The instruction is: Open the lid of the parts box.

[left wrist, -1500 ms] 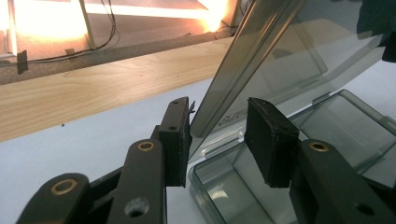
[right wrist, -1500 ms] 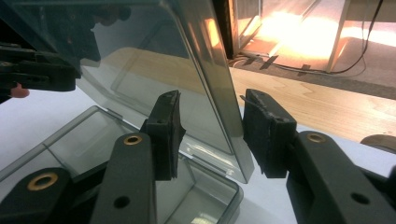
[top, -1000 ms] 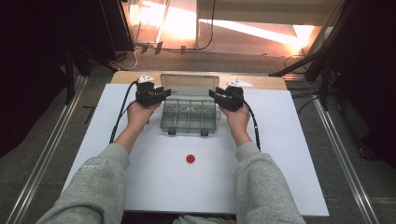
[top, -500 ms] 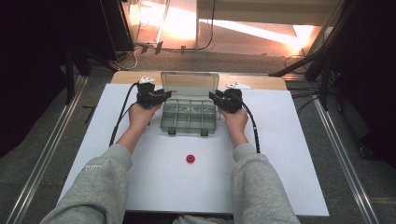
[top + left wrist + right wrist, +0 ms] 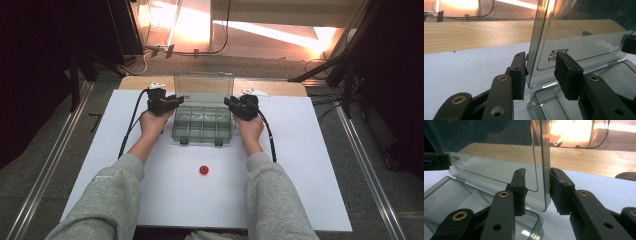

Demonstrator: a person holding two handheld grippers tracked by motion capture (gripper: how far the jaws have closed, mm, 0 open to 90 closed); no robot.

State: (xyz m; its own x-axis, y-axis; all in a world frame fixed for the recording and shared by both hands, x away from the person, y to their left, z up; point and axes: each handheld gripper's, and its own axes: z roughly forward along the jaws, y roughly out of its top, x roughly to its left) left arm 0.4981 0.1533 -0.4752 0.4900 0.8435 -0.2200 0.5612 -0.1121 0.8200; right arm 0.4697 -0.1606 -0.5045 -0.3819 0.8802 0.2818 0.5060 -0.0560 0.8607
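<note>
A clear plastic compartment box (image 5: 202, 125) sits mid-table with its lid (image 5: 202, 85) standing upright. My left gripper (image 5: 175, 101) is at the lid's left edge and my right gripper (image 5: 229, 103) at its right edge. In the left gripper view the jaws (image 5: 541, 72) straddle the lid (image 5: 579, 32); the outer pad is against its edge and the inner pad stands apart. In the right gripper view the jaws (image 5: 537, 190) have just been closing around the lid (image 5: 486, 150); the outer pad touches the rim and a gap remains at the inner pad. A small red piece (image 5: 203, 170) lies nearer the person.
The white tabletop (image 5: 310, 165) ends at a wooden strip (image 5: 280, 87) behind the box. Black cables (image 5: 131, 127) trail from both grippers along the forearms. Metal rails (image 5: 370, 175) run along the floor on both sides.
</note>
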